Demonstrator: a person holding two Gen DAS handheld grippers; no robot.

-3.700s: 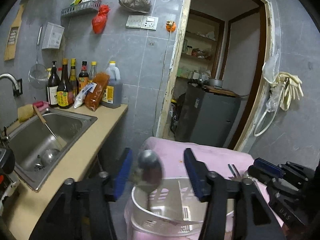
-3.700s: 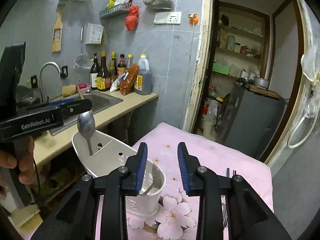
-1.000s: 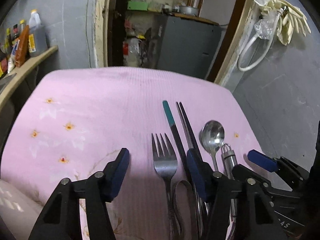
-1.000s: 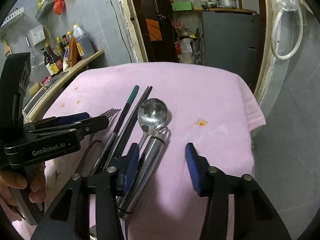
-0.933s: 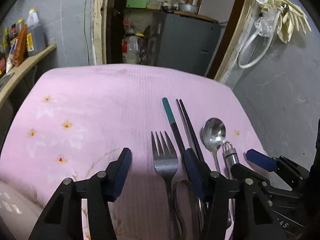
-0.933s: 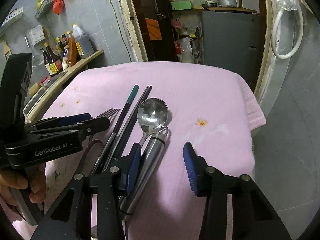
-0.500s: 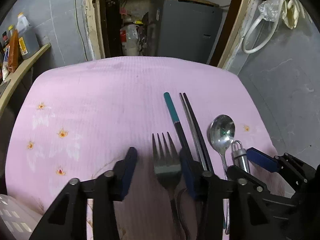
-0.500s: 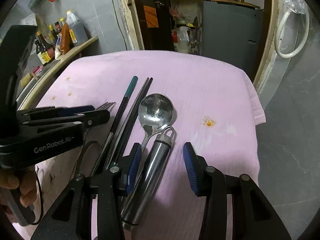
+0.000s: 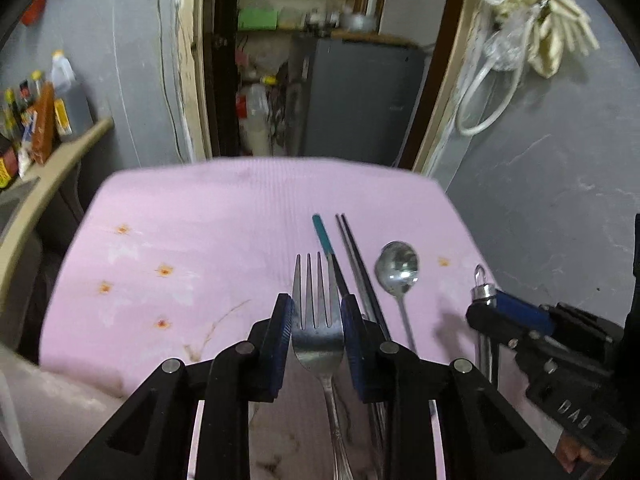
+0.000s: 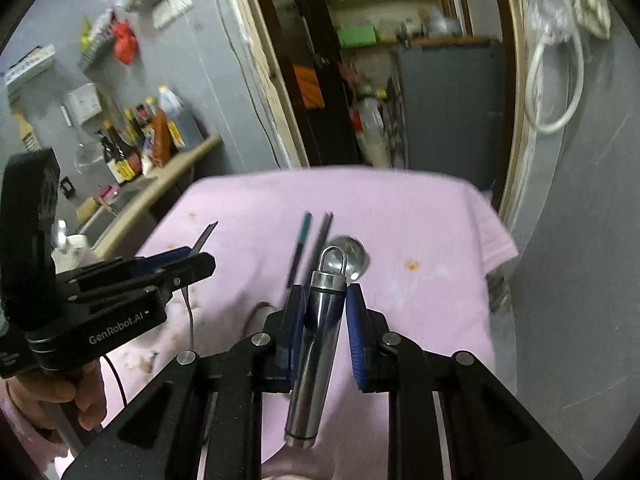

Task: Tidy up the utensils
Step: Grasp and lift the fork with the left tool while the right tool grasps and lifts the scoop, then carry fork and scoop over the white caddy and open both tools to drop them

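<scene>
L gripper (image 9: 316, 322), black frame w/ blue pads, has just been closing its jaws and now pinches a silver metal fork (image 9: 317, 320) by the neck, pads against both edges; tines stick out past the tips, handle runs back under the frame. Fork looks raised off the pink floral cloth (image 9: 200, 240). Just R of the R pad: teal-tipped dark stick (image 9: 322, 236), then a pair of dark chopsticks (image 9: 352, 248), then a silver round-bowled spoon (image 9: 398, 270), all lying on the cloth. Further R, the other black-and-blue gripper (image 9: 486, 306) clamps a shiny metal cylinder w/ loop end (image 9: 480, 284).
</scene>
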